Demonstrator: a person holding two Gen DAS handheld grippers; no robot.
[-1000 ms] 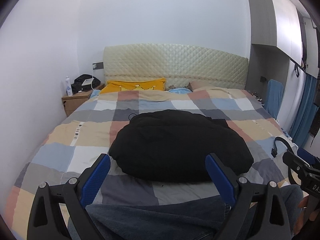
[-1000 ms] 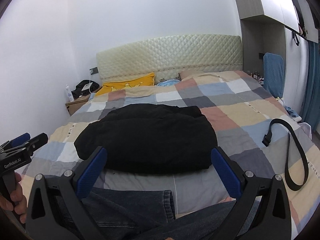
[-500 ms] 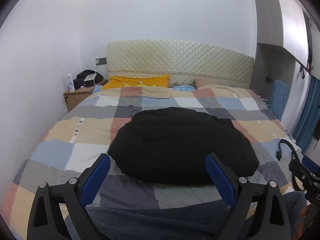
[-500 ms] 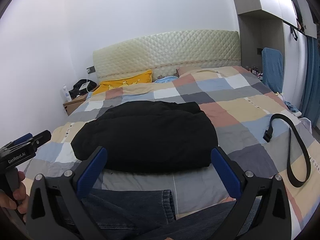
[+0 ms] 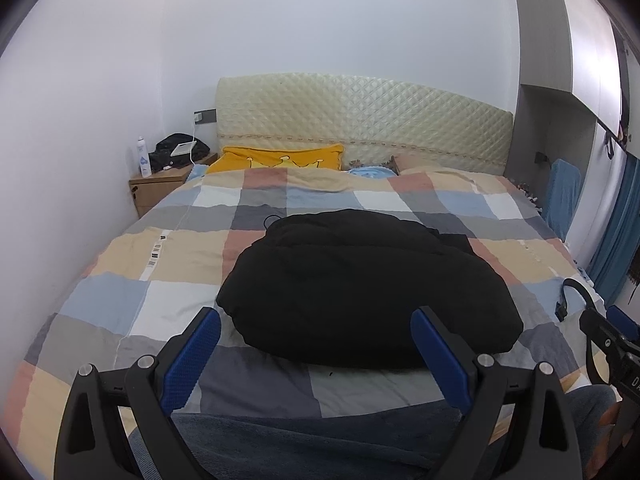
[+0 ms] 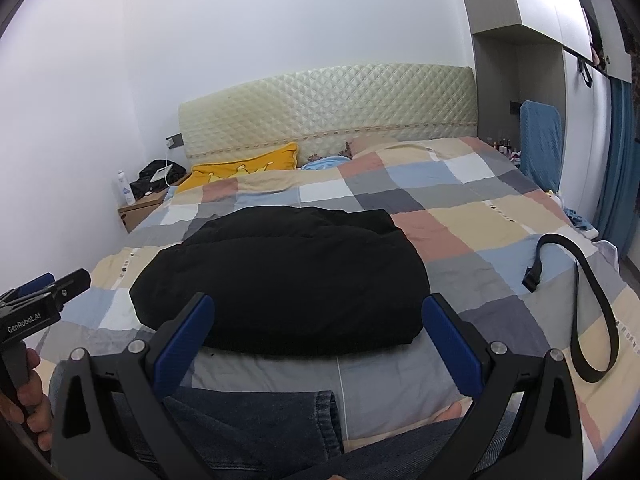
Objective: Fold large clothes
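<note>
A black padded garment point(image 5: 360, 284) lies folded into a thick bundle on the checked bedspread point(image 5: 168, 252), in the middle of the bed; it also shows in the right wrist view point(image 6: 288, 276). My left gripper point(image 5: 316, 328) is open and empty, held back from the garment's near edge. My right gripper point(image 6: 318, 312) is open and empty, also short of the near edge. Each gripper shows at the edge of the other's view: the right one point(image 5: 612, 348), the left one point(image 6: 40, 300). Blue jeans point(image 6: 248, 424) lie below both grippers.
A black belt point(image 6: 588, 308) lies looped on the bed's right side. A yellow pillow point(image 5: 280, 158) lies at the quilted headboard point(image 5: 360, 120). A wooden nightstand point(image 5: 160, 188) with a bottle and a black bag stands at the left. A wardrobe and blue curtain point(image 6: 616, 160) are at the right.
Both grippers have drifted slightly, so the bed sits a little lower and more centred in view. The garment has not moved and both grippers stay open.
</note>
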